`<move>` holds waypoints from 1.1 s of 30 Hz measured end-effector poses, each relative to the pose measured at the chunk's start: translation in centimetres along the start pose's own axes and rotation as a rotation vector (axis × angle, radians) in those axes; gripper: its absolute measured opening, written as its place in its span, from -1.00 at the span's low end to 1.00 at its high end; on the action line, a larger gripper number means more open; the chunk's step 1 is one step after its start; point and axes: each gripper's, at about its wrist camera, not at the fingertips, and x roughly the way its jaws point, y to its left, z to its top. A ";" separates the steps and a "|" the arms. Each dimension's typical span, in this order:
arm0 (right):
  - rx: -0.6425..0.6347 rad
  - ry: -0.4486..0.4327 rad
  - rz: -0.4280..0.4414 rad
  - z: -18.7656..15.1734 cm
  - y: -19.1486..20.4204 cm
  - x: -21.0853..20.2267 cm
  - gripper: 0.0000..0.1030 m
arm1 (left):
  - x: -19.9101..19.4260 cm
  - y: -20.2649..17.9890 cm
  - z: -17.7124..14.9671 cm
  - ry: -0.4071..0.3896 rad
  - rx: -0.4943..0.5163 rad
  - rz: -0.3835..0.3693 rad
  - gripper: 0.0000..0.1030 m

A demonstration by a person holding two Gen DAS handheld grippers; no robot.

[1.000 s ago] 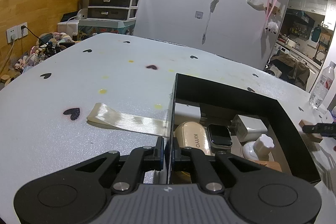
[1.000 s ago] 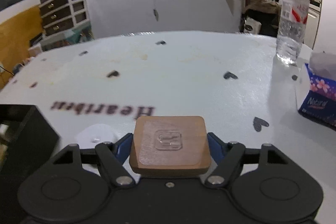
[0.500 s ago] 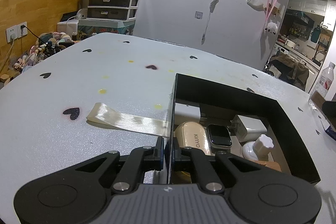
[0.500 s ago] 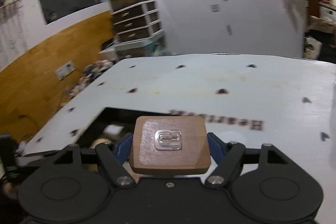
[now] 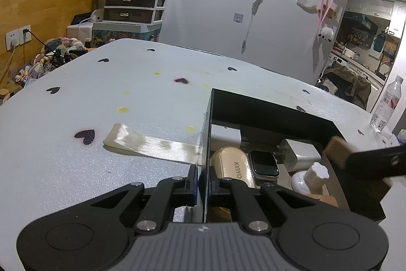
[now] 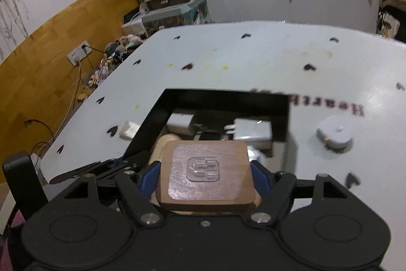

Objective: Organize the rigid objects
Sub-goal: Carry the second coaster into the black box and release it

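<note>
A black open box (image 5: 274,106) (image 6: 223,99) lies on the white table and holds several items: a beige KINYO case (image 5: 232,165), a smartwatch (image 5: 262,161), white chargers (image 5: 300,153) (image 6: 252,132) and a white knobbed piece (image 5: 316,172). My left gripper (image 5: 203,180) is shut on the box's left wall. My right gripper (image 6: 205,177) is shut on a square wooden block (image 6: 206,177) with a clear hook on top, held over the box's near edge. In the left wrist view the block (image 5: 336,150) comes in from the right above the box's right wall.
A strip of clear tape (image 5: 152,144) runs from the box onto the table. A round grey disc (image 6: 335,135) lies right of the box, a water bottle (image 5: 387,103) stands at the far right edge. A drawer unit (image 5: 135,3) stands beyond the table.
My right gripper carried the wooden block leftwards and up, from open table to above the black box; it now shows in the left wrist view. The left gripper and box stayed still.
</note>
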 end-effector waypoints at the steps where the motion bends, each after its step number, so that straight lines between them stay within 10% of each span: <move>1: 0.013 0.011 -0.003 -0.1 0.3 0.4 0.47 | 0.0 0.0 0.0 0.000 0.000 0.000 -0.85; 33: 0.114 0.117 -0.070 -0.8 1.4 4.0 0.67 | 0.1 0.0 -0.1 -0.003 -0.001 -0.012 -0.84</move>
